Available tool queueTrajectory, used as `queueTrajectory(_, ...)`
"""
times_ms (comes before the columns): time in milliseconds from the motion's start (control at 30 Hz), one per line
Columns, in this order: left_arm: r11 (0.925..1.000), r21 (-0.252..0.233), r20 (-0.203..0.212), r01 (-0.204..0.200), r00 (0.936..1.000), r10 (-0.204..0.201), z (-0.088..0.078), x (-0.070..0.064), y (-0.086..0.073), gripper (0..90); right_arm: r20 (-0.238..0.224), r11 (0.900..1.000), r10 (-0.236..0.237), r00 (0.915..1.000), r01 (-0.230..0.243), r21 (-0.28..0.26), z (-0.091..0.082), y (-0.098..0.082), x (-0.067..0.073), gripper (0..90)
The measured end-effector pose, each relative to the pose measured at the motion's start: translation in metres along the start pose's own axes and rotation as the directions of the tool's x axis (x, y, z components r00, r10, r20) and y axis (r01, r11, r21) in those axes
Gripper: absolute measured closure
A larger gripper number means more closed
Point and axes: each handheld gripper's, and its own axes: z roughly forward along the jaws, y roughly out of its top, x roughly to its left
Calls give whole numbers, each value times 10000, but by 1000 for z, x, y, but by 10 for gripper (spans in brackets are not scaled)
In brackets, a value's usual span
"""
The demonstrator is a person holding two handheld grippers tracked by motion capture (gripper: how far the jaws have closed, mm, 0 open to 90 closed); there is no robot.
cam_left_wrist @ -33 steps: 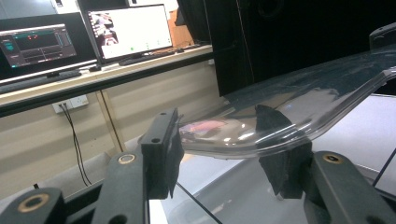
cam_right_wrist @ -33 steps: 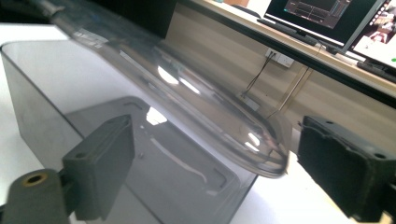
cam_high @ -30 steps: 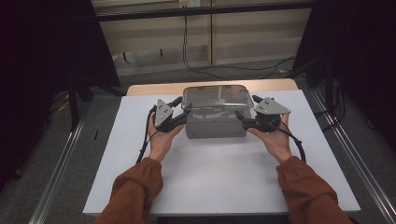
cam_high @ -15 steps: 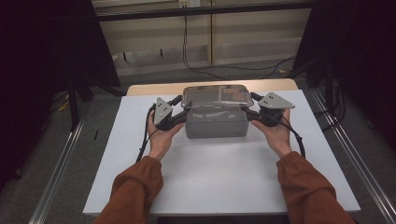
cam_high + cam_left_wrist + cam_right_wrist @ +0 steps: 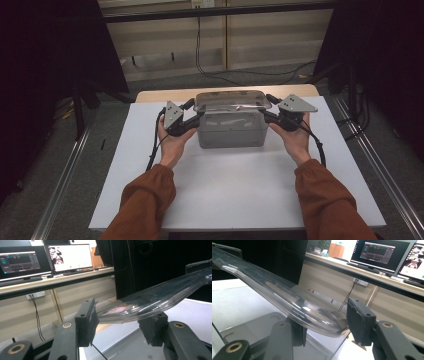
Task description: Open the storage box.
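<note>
White table (image 5: 235, 195) on grey floor, dark curtains at 9 and 3 o'clock, monitors (image 5: 45, 257) behind. Left gripper (image 5: 192, 120) and right gripper (image 5: 267, 116) spread around clear lid (image 5: 232, 100) edges over bin (image 5: 230, 132).

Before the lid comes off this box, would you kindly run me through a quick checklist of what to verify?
1. Left gripper at the lid's left end: ok.
2. Right gripper at the lid's right end: ok.
3. Lid edge lies between the left gripper's jaws in the left gripper view: ok; firm clamp: cannot tell.
4. Lid edge lies between the right gripper's jaws in the right gripper view: ok; firm clamp: cannot tell.
5. Box sits squarely on the white tabletop: ok.
6. Lid latched to the box or free: cannot tell.
</note>
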Motion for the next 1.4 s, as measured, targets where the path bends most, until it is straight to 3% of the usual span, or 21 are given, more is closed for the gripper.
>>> queueTrajectory(200,9999,-77,5,103,9999,-103,5,2,2,486,-53,10000,21,10000,-21,-77,1,3,-2,537)
queueTrajectory(633,9996,20,-210,-296,9993,297,16,10,9,439,-145,9993,211,9997,-215,-303,4,8,-7,557)
queueTrajectory(1167,9997,12,-338,-246,9991,247,26,19,14,452,-141,9977,440,9989,-447,-506,9,15,-15,576)
queueTrajectory(1200,9987,80,-382,-494,9980,496,28,19,15,458,-134,9972,476,9988,-483,-566,10,16,-16,582)
queueTrajectory(1400,9986,51,-248,-520,9983,521,32,19,16,523,-135,9968,547,9984,-554,-581,11,17,-21,593)
